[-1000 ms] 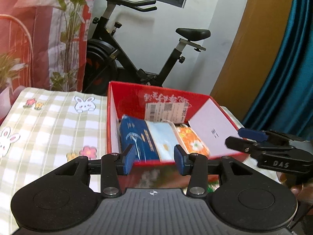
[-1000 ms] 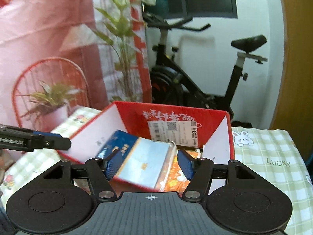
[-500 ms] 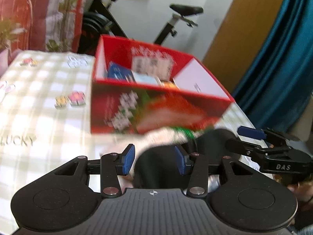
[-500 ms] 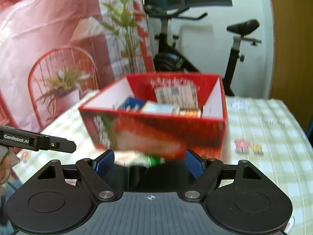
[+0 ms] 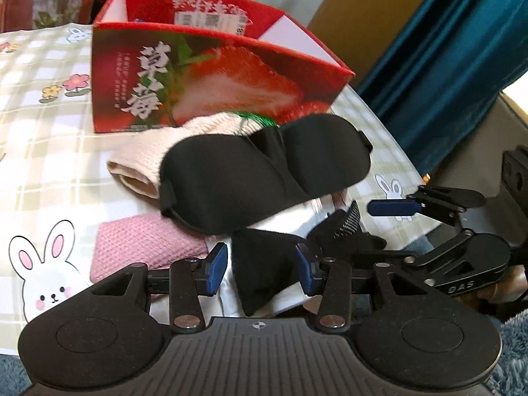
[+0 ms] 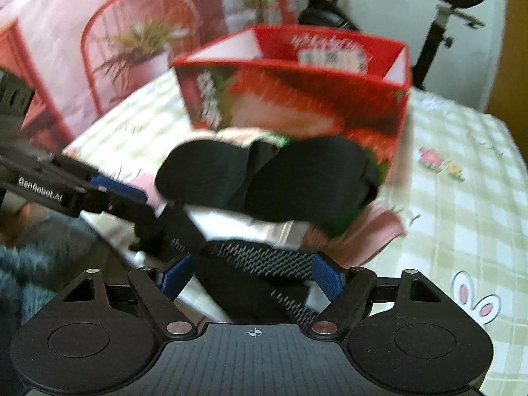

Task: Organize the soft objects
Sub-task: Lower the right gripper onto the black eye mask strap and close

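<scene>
Across the checked desk [image 5: 49, 138], just in front of the red strawberry box [image 5: 211, 76], a heap of soft things waiting to be sorted: black sleep mask [image 5: 264, 171] on top, cream knit [image 5: 148, 161] under it against the box wall, pink cloth [image 5: 138, 247] at the near left, loose black cloth [image 5: 257, 277] and a black patterned strap [image 6: 257, 264] nearest the edge. Probably a first pick from this heap, so best take one item at a time, the near ones first, leaving the mask undisturbed. Left gripper [image 5: 260, 272]: fingers partly apart, straddling the black cloth, not yet pinching; lower until both pads bracket a fold, then close firmly. Right gripper [image 6: 252, 275]: fingers just widened, standing open astride the patterned strap, nothing gripped; centre on the strap before closing. Lift straight up and watch for layers snagging and dragging along.
</scene>
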`<control>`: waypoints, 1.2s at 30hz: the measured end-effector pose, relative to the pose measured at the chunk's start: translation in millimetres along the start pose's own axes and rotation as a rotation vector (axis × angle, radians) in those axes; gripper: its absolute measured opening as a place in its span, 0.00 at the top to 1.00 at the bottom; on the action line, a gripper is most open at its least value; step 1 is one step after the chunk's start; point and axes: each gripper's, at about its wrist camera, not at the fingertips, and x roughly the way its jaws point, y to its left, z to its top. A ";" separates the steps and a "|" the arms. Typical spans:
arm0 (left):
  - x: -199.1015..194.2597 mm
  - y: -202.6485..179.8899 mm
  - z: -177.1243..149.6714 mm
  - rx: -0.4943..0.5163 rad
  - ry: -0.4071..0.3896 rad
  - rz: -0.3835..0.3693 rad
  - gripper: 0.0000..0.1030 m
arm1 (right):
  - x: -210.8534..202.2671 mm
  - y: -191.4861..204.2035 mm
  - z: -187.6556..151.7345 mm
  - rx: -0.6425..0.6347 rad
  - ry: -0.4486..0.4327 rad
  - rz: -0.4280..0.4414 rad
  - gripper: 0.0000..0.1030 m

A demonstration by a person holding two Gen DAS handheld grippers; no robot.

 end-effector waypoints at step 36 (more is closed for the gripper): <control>5.4 31.2 0.3 -0.142 -0.062 0.088 0.62 | 60.1 10.3 35.4 0.061 0.003 0.035 0.47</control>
